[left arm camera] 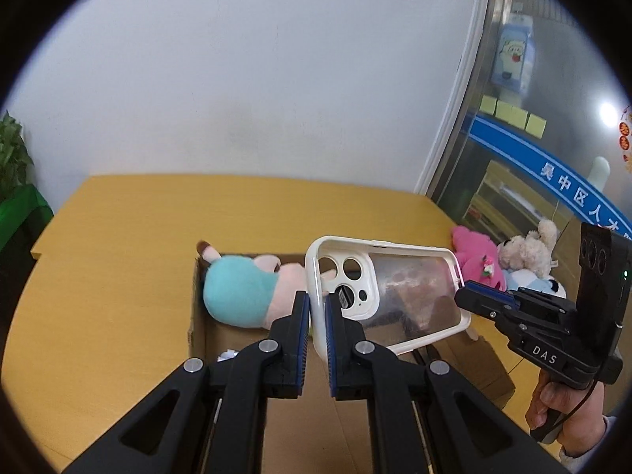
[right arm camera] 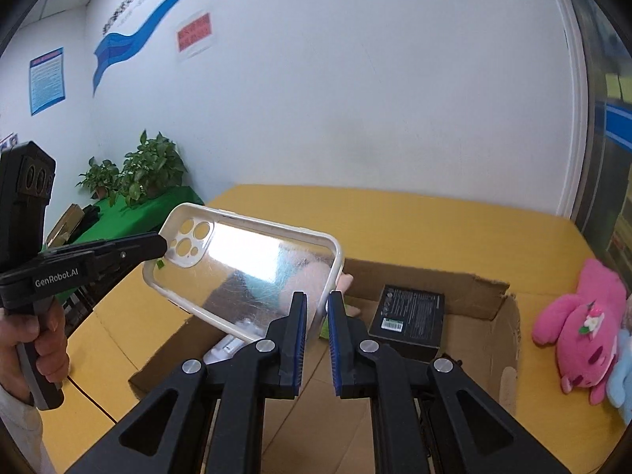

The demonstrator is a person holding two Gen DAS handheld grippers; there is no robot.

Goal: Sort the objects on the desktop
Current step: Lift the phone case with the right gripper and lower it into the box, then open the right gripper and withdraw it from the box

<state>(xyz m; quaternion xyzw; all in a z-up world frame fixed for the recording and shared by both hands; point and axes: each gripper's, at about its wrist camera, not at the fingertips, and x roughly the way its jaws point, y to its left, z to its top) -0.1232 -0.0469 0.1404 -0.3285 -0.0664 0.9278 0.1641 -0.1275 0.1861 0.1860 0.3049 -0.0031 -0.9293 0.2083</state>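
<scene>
A clear phone case with a white rim (left arm camera: 395, 288) hangs in the air over an open cardboard box (left arm camera: 197, 308). My left gripper (left arm camera: 316, 304) is shut on the case's camera end. My right gripper (right arm camera: 316, 304) is shut on the opposite end of the case (right arm camera: 245, 268). The right gripper also shows in the left wrist view (left arm camera: 470, 292), and the left gripper in the right wrist view (right arm camera: 164, 243). In the box lie a teal-and-pink plush (left arm camera: 245, 292) and a black box (right arm camera: 410, 316).
The box stands on a yellow table (left arm camera: 118, 256) against a white wall. A pink plush (right arm camera: 580, 324), a beige plush (left arm camera: 529, 249) and a light blue plush (right arm camera: 624, 379) lie at the table's right edge. Potted plants (right arm camera: 138, 170) on a green cloth stand to the left.
</scene>
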